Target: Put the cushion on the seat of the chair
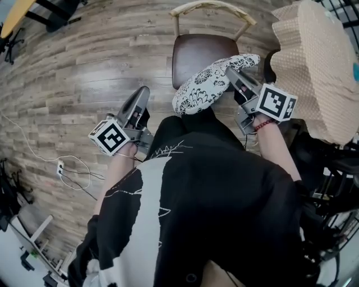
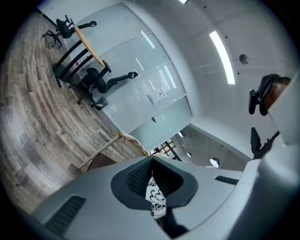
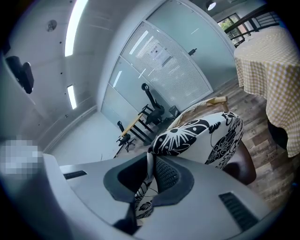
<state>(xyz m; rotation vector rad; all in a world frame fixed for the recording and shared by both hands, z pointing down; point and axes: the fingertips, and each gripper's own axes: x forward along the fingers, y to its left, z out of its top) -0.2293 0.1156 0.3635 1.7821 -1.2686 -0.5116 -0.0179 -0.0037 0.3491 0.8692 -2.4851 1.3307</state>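
Observation:
A black-and-white floral cushion (image 1: 207,84) (image 3: 201,138) hangs in the air over the near edge of the chair's brown seat (image 1: 188,53) (image 3: 243,166). My right gripper (image 1: 229,72) (image 3: 151,157) is shut on the cushion's right edge, with a fold of fabric pinched between its jaws. To the left, my left gripper (image 1: 145,91) (image 2: 151,161) hangs over the floor, apart from the cushion, jaws shut and holding nothing. A strip of the cushion (image 2: 157,197) shows through the gap behind its tips. The chair (image 2: 101,161) has a light wooden backrest (image 1: 213,7).
A table under a beige checked cloth (image 1: 320,67) (image 3: 267,61) stands close to the chair's right side. A white cable with a power strip (image 1: 60,166) lies on the wooden floor at the left. Office chairs and a desk (image 2: 79,51) stand far off by glass walls.

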